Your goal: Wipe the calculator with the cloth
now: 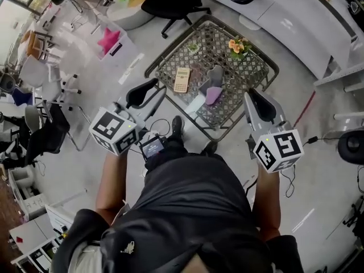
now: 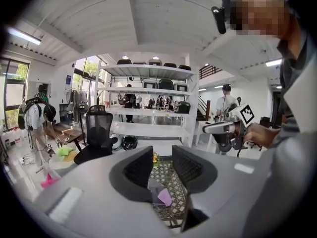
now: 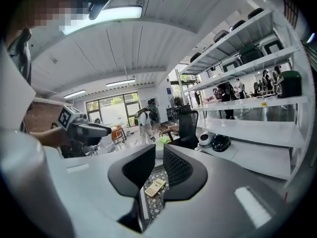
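Observation:
A beige calculator point(image 1: 181, 79) lies on the left part of a low lattice-top table point(image 1: 257, 54). A crumpled grey and purple cloth point(image 1: 211, 86) lies just right of it. My left gripper point(image 1: 153, 87) hangs in the air short of the table's near left corner, its jaws apart and empty. My right gripper point(image 1: 251, 97) hovers by the near right corner with only a narrow gap between its jaws and nothing in it. Between the jaws of the left gripper point(image 2: 162, 165) the cloth point(image 2: 164, 197) shows. Past those of the right gripper point(image 3: 159, 165) lies the calculator point(image 3: 155, 187).
A small flower bunch point(image 1: 238, 46) stands at the table's far right and a white sheet point(image 1: 196, 104) lies near its front edge. A black office chair point(image 1: 173, 1) stands beyond the table. White shelving point(image 2: 148, 90) with appliances lines the back. Cables lie on the floor at my feet.

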